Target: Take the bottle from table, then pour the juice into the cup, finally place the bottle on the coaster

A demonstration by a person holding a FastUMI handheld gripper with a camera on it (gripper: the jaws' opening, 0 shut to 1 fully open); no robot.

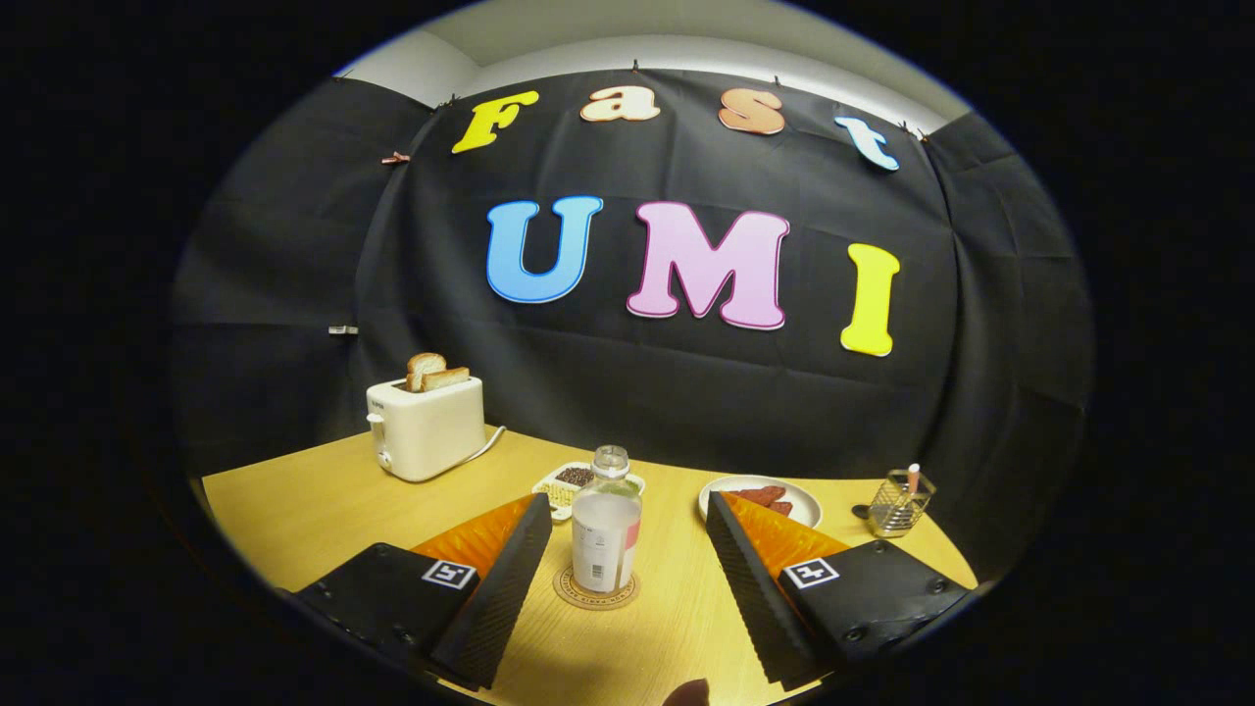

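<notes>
hand-held gripper (pixel 620 520) | 2 ribbed wedge fingers | 2 square tags | black screwed mounts

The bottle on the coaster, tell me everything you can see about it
The bottle is clear and looks like plastic, with a rounded shoulder, a short neck and a pale label round its lower body. Whether it has a cap is hard to tell. It stands upright on the round coaster on the wooden table, in the gap between the fingers of the open gripper, which do not touch it. Its contents look pale and whitish.
</notes>
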